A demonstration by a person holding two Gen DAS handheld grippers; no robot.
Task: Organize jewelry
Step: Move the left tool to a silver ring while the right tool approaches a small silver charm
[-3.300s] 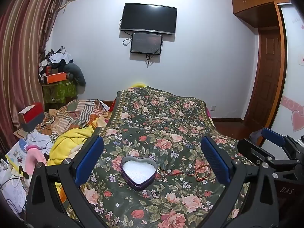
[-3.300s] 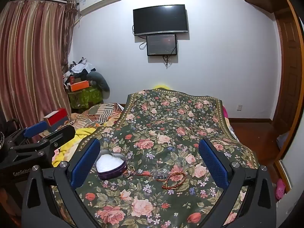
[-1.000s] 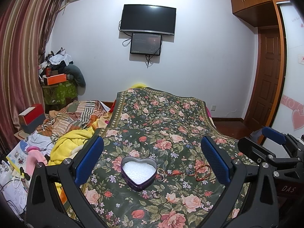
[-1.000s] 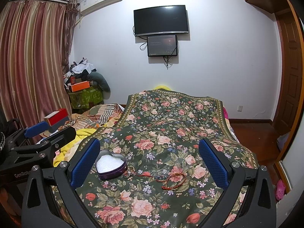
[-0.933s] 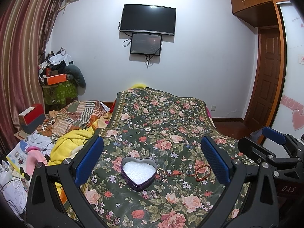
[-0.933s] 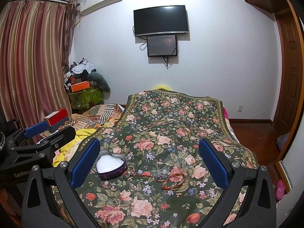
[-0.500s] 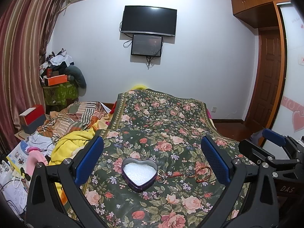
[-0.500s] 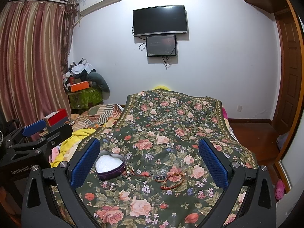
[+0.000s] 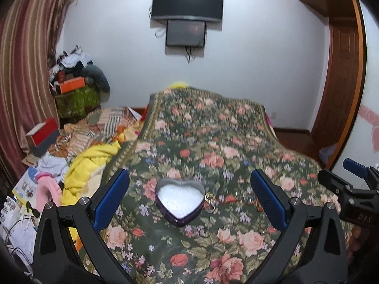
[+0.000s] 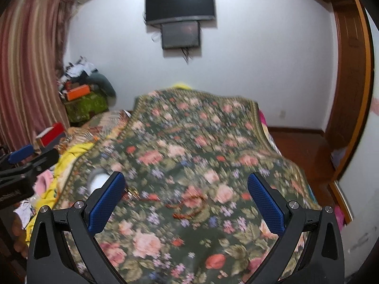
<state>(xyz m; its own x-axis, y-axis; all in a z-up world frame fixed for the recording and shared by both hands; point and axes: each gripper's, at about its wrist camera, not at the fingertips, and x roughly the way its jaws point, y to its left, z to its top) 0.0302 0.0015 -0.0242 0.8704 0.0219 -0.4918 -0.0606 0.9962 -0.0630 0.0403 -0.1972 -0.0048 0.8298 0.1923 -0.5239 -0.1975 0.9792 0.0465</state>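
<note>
A purple heart-shaped tin (image 9: 179, 202) with white lining sits open on the floral bedspread (image 9: 208, 142). Gold rings (image 9: 209, 198) lie just to its right, and a red braided cord (image 9: 246, 199) stretches further right. My left gripper (image 9: 189, 198) is open, hovering over the tin with nothing between its fingers. In the blurred right wrist view, the red cord and bracelet (image 10: 189, 203) lie between the fingers of my open right gripper (image 10: 186, 197). The tin (image 10: 98, 180) shows at the left behind the left fingertip. The other gripper shows at each view's edge.
Yellow and striped bedding (image 9: 94, 151) is heaped left of the bedspread, with a red box (image 9: 43, 133) and clutter near the curtain (image 9: 21, 71). A TV (image 9: 187, 2) hangs on the far wall. A wooden door (image 9: 341, 75) stands at the right.
Both grippers have moved forward and down toward the bedspread. The right one has swung over the red cord, and its view is now blurred by motion. Both stay open.
</note>
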